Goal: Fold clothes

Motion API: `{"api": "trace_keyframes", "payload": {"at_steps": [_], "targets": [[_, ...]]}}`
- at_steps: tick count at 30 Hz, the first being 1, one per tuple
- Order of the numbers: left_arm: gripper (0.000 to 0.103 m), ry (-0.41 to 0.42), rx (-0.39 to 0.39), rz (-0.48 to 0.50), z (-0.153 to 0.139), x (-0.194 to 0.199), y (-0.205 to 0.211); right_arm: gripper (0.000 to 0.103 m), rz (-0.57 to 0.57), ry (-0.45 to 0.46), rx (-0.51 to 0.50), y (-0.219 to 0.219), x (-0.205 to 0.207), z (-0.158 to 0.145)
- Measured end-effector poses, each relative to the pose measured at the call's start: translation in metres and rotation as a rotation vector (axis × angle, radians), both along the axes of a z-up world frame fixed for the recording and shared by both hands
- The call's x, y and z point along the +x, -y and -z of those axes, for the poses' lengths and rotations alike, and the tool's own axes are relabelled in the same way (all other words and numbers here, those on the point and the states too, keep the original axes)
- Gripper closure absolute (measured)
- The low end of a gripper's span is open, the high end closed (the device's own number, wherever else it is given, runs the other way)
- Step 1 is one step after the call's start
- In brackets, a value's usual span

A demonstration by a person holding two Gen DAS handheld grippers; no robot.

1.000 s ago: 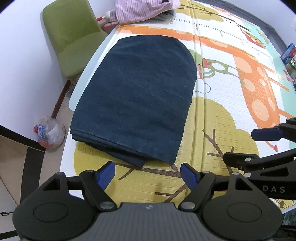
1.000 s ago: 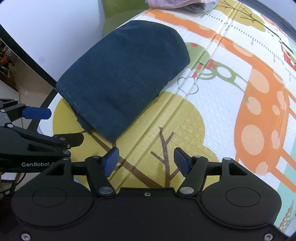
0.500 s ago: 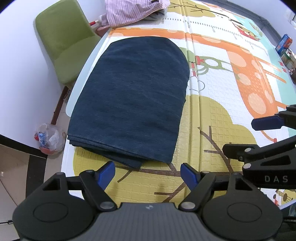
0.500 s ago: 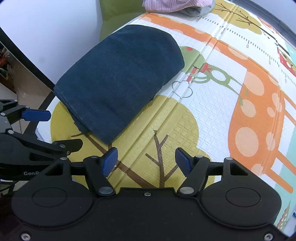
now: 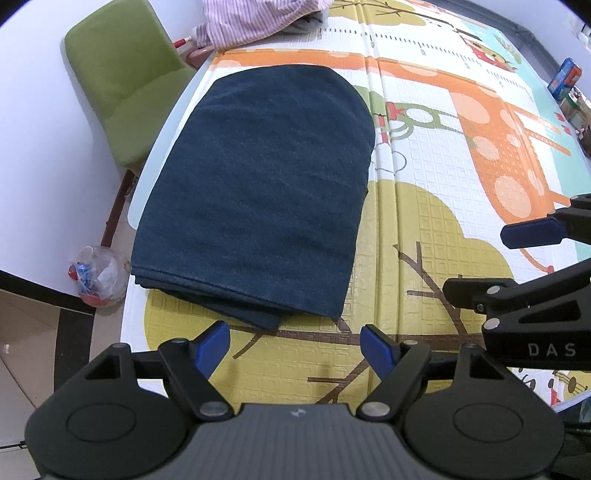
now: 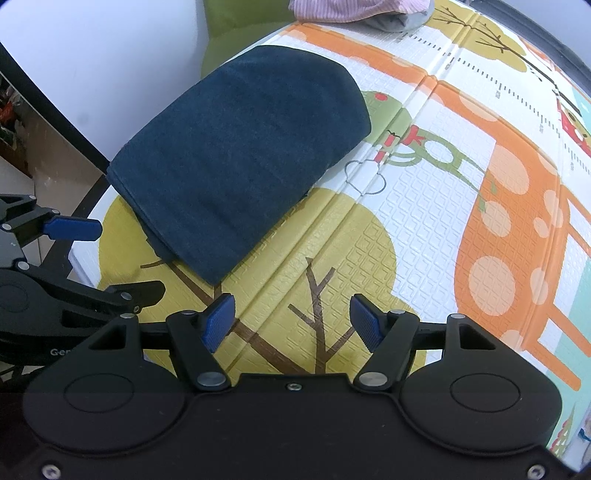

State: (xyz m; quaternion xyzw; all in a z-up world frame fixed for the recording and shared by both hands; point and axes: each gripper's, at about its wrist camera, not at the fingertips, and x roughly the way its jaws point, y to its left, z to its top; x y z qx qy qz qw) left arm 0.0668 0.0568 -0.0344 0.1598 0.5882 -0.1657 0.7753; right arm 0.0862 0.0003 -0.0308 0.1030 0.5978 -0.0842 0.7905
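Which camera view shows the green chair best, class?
The left wrist view: the green chair shows its back and seat beside the mat's edge. The right wrist view catches only a green sliver behind the folded dark blue garment.

Bright, even indoor light with soft shadows; both views are sharp, strongly fisheye-bent and vignetted dark at the corners.

Both tools are matte black plastic: the left gripper and the right gripper each carry two round housings, silver pivot screws and angled arms ending in blue ribbed fingers. White lettering reads "DAS" on the right one's side.
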Motion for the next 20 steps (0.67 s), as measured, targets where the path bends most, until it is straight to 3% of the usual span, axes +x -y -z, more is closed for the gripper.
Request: {"api": "trace_keyframes", "payload": {"at_steps": [20], "targets": [[0.023,0.022,0.010,0.024,0.0008,-0.0003,0.0016,0.036,-0.037,0.025,-0.031,-0.0045,0.0077,-0.0054]]}}
